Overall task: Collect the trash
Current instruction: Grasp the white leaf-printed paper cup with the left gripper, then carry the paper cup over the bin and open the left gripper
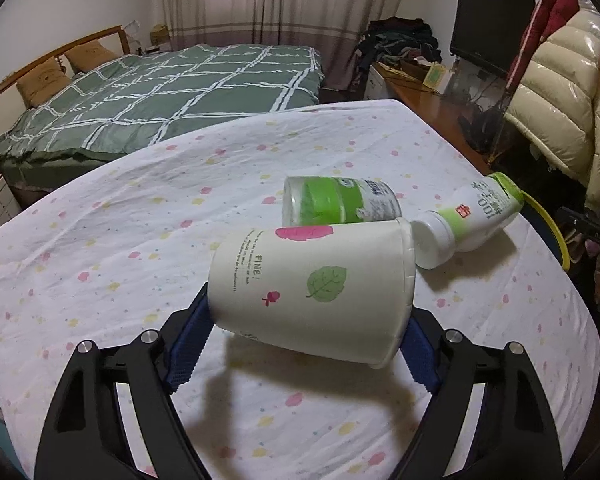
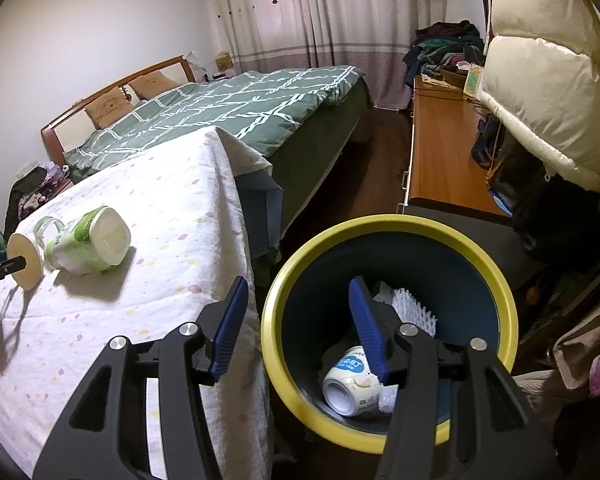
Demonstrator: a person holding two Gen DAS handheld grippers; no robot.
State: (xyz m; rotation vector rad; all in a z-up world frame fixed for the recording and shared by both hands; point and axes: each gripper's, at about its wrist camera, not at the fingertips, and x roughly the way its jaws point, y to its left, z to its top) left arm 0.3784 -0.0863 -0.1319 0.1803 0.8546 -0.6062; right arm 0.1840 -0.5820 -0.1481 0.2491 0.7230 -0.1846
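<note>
Three pieces of rubbish lie on the table under its white cloth dotted pink and yellow (image 1: 140, 220); from left to right:

(a) White paper cup printed with a green leaf and a pink patch (image 1: 312, 276), on its side at the near middle of the table. Your left gripper (image 1: 308, 308) is clenched on it lengthwise, one blue pad against the base and the other across the open mouth. Whether the cup is clear of the cloth cannot be told. Expect it to be very light and thin-walled. The base is stiff, but the mouth rim will probably buckle under a hard squeeze, so hold it gently.

(b) Clear plastic jar with a green label (image 1: 332, 204), on its side just beyond the cup. It is probably light and rigid, and its smooth round wall may roll or slip. Take it across the body.

(c) White plastic bottle with a green label and white cap (image 1: 460, 224), on its side at the right, its cap just beside the cup's mouth. It looks stiff and light if empty. Grip it at the waist below the cap.

(d) Your right gripper (image 2: 298, 284) hangs with its jaws released, grasping nothing, over the near left rim of the bin.

(e) Round dark-blue bin with a yellow rim (image 2: 384, 224), on the floor right of the table. It already holds a white can with a blue label (image 2: 352, 380) and a white bumpy plastic piece (image 2: 416, 308).
</note>
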